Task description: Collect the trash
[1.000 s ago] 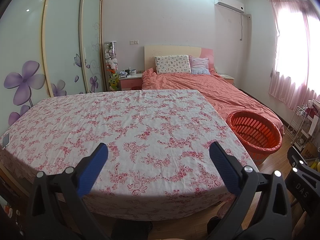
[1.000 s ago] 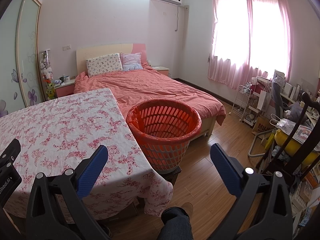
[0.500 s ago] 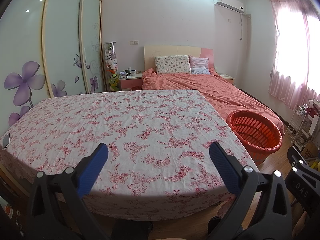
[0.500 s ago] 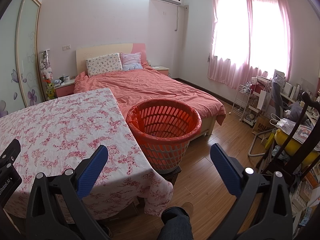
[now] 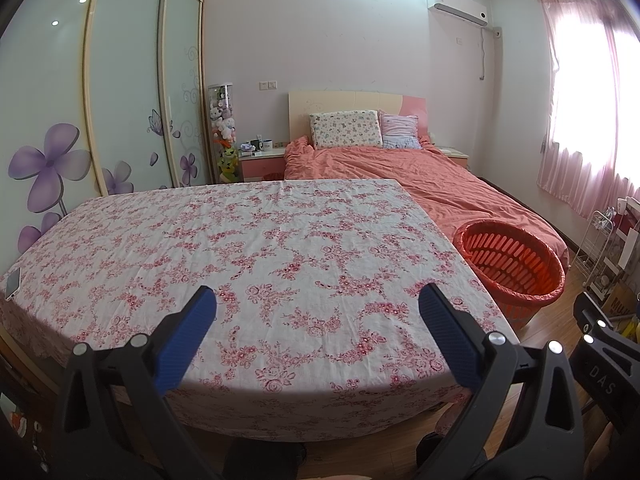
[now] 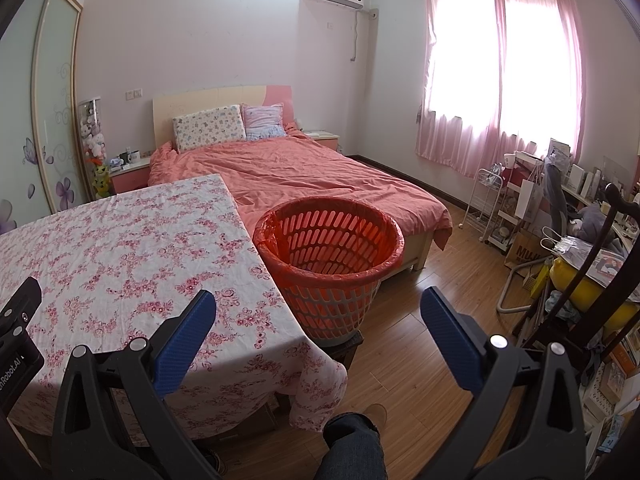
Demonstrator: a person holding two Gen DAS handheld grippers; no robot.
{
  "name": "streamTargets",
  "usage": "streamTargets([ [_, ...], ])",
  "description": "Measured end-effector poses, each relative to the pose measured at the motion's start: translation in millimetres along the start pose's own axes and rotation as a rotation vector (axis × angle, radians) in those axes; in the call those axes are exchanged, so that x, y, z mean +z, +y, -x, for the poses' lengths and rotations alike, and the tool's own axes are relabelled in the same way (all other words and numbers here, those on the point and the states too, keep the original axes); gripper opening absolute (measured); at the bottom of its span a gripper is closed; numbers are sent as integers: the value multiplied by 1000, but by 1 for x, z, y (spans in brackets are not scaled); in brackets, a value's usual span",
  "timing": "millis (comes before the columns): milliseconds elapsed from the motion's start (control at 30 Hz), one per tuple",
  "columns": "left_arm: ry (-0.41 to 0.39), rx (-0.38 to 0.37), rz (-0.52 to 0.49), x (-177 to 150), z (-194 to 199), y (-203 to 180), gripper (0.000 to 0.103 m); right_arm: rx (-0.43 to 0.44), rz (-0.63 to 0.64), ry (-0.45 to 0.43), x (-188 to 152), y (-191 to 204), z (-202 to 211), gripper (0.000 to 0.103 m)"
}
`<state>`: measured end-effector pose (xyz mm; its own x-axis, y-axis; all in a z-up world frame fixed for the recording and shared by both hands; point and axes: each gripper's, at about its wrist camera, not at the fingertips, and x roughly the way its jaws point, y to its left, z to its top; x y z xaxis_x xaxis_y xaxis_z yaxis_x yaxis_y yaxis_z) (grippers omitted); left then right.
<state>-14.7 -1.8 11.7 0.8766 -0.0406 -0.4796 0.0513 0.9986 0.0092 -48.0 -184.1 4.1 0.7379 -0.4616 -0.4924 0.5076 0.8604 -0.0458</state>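
Left wrist view: left hand-held gripper (image 5: 316,312) spread wide over the pink floral-clothed counter (image 5: 256,248). Right hand-held gripper (image 6: 318,316), also released, faces the orange slotted plastic basket (image 6: 328,264) beside the counter's corner.

"DAS" on right tongs (image 5: 600,372), "MUJ" (cut off) on cardboard box (image 6: 524,250)

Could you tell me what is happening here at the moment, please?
A person holds two grippers over a table with a floral cloth. The left gripper and right gripper are both open and hold nothing. An orange basket with a liner stands beside the table, near the bed. No trash is visible on the cloth; only a phone lies at its edge.
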Motion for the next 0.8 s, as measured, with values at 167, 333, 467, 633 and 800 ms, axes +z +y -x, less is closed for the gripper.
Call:
streamTargets([
  [167, 0, 0, 0, 0, 0, 0, 99, 0, -2, 4, -3, 0, -1, 101],
  [333, 2, 3, 3, -2, 0, 3, 99, 0, -1, 3, -3, 0, -1, 101],
  [467, 1, 5, 1, -2, -1, 6, 99, 0, -1, 4, -3, 0, -1, 101],
  [633, 2, 4, 1, -2, 0, 7, 99, 0, -2, 4, -3, 0, -1, 101],
  [800, 2, 8, 2, -1, -1, 7, 99, 1, -2, 4, -3, 0, -1, 101],
])
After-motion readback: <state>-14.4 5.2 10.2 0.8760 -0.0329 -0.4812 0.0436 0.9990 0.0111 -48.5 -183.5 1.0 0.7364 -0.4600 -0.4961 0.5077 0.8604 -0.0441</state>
